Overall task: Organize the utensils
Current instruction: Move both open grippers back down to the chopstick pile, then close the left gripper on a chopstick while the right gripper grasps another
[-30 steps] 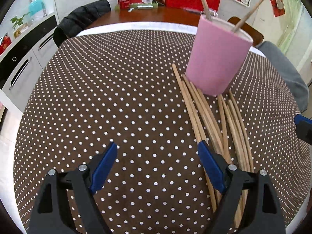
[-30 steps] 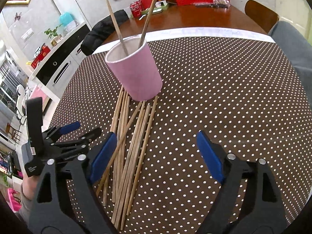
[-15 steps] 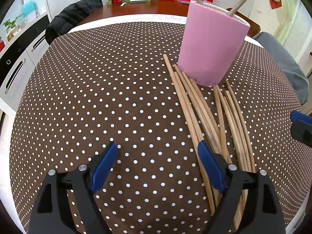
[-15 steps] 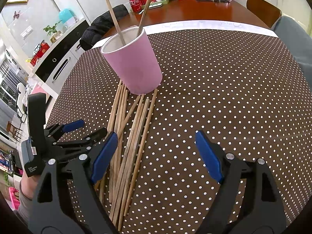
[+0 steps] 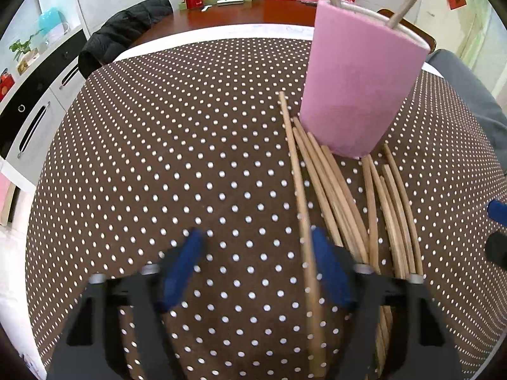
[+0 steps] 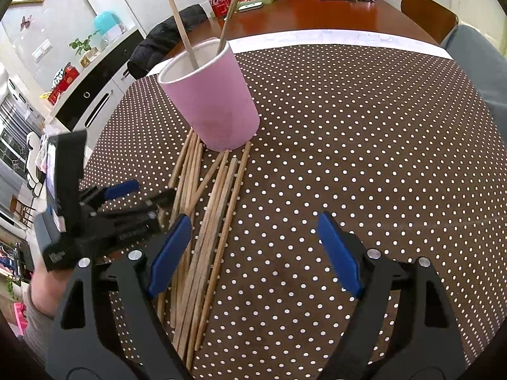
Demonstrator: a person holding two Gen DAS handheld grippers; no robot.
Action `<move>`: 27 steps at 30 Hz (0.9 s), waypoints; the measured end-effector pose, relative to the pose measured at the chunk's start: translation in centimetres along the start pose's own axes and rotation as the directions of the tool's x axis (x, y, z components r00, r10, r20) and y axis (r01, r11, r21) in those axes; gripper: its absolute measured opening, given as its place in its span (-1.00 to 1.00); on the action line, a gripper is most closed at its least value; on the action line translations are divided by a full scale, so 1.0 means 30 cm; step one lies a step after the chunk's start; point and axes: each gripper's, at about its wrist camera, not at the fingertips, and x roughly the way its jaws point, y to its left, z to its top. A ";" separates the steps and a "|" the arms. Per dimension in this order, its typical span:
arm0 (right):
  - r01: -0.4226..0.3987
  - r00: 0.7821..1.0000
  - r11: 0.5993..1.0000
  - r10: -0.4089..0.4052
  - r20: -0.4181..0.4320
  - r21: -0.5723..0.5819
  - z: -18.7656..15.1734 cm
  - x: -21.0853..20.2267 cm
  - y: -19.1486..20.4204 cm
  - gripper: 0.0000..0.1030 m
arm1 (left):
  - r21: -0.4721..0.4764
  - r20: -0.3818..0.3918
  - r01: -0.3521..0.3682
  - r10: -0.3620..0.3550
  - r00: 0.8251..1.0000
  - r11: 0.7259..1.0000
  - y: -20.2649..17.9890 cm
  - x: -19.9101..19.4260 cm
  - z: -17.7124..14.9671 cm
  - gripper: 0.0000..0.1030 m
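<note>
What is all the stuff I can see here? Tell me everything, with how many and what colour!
cup: one, pink, upright on the dotted cloth.
chopsticks in the cup: two, tan wood, leaning out over the rim.
chopsticks on the cloth: a loose pile, too overlapped to count, tan wood, in front of the cup.
tablecloth: one, brown with white dots, covering the near table.
wooden table: one, reddish brown, behind the cloth.
soda cans: red, on the far table; count unclear.
jacket: one, black, draped at the table's far left.
left gripper: black with blue pads, open, one chopstick between its pads.
right gripper: black with blue pads, open, above the cloth.
</note>
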 end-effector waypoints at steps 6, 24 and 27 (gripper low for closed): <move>0.033 0.996 0.998 -0.037 -0.078 -0.054 0.003 0.098 0.030 -0.15 | 0.069 0.008 0.038 -0.039 0.999 0.997 -0.017 0.008 0.051 -0.90; 0.078 0.977 0.993 -0.094 -0.192 -0.089 0.117 0.253 0.158 -0.59 | 0.075 0.003 0.094 -0.095 0.995 0.993 0.065 0.041 0.043 -0.89; 0.081 0.970 0.994 -0.094 -0.225 -0.069 0.156 0.284 0.169 -0.64 | 0.083 0.002 0.094 -0.094 0.996 0.992 0.036 0.073 0.104 -0.89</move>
